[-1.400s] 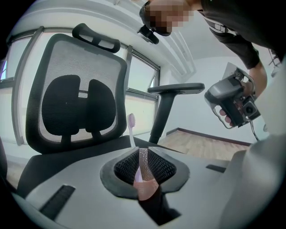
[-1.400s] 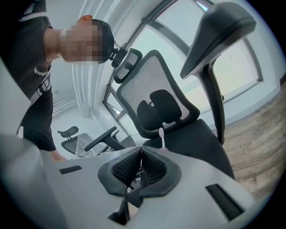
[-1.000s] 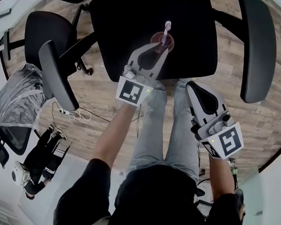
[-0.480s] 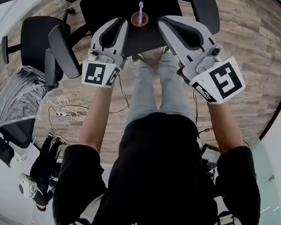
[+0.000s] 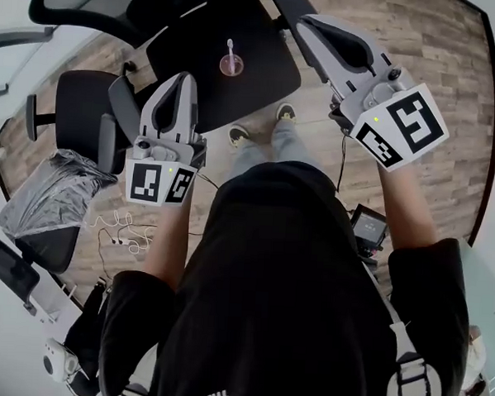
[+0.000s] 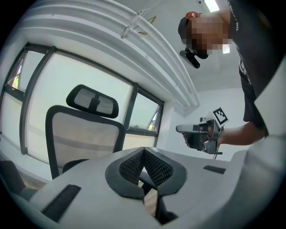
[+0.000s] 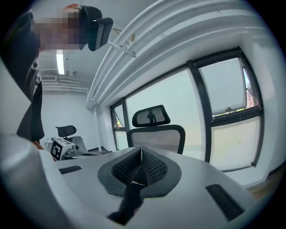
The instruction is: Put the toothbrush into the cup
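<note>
A pink cup point(image 5: 232, 66) stands on the small black table point(image 5: 264, 37) far below, with the toothbrush point(image 5: 230, 48) upright inside it. My left gripper point(image 5: 188, 77) is raised well above and left of the cup, its jaws shut with nothing between them. My right gripper point(image 5: 311, 22) is held high to the right of the table, also shut and empty. In the left gripper view the shut left gripper point(image 6: 143, 151) points level at the room, and the right gripper point(image 6: 199, 134) shows across from it. The right gripper view shows only the shut right gripper point(image 7: 141, 152) and the room.
Black office chairs point(image 5: 82, 114) stand left of and behind the table on a wood floor. A silver-wrapped bundle point(image 5: 41, 190) lies at the left. A mesh-back chair point(image 7: 154, 130) and tall windows point(image 7: 228, 112) face the grippers. The person's feet point(image 5: 285, 114) are near the table.
The view has risen and pulled back from the table. My left gripper has drawn away from the cup and both grippers have lifted. The toothbrush stays in the cup.
</note>
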Demonstrator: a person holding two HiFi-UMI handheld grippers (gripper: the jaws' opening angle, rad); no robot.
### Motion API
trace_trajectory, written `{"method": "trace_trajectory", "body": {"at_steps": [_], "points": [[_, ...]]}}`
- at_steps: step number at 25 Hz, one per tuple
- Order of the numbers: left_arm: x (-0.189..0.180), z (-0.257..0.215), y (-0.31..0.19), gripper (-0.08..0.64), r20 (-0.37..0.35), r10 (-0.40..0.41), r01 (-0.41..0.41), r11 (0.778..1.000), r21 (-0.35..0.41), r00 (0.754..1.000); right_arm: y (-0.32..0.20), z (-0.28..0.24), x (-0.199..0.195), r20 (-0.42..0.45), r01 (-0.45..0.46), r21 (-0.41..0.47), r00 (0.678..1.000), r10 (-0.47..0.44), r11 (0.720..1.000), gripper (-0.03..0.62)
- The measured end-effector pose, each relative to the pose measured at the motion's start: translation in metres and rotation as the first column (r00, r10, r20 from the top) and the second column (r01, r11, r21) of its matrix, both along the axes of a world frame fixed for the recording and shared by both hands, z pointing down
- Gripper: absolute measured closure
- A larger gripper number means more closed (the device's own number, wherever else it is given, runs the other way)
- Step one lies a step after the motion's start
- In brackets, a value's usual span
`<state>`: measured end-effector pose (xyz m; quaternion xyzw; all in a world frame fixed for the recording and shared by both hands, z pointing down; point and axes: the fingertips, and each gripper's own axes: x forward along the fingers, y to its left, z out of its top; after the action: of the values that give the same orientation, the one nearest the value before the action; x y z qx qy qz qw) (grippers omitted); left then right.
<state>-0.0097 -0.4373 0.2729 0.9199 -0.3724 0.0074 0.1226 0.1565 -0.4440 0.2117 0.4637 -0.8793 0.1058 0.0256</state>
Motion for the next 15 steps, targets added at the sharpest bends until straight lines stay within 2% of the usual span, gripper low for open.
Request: {"method": "trace_trajectory", "body": {"at_steps": [5, 15], "points": [[-0.003, -0.047, 0.014, 0.538, -0.023, -0.046, 0.047, 0.998, 0.032, 0.999, 0.022, -0.015, 0.018, -0.034, -0.065, 0.013, 0.997, 0.065, 0.998, 0.571], [0.011, -0.073, 0.01, 0.538, -0.073, 0.024, -0.017, 0.995, 0.101, 0.997, 0.02, -0.035, 0.035, -0.005, -0.121, 0.1, 0.993, 0.122, 0.988, 0.571]]}}
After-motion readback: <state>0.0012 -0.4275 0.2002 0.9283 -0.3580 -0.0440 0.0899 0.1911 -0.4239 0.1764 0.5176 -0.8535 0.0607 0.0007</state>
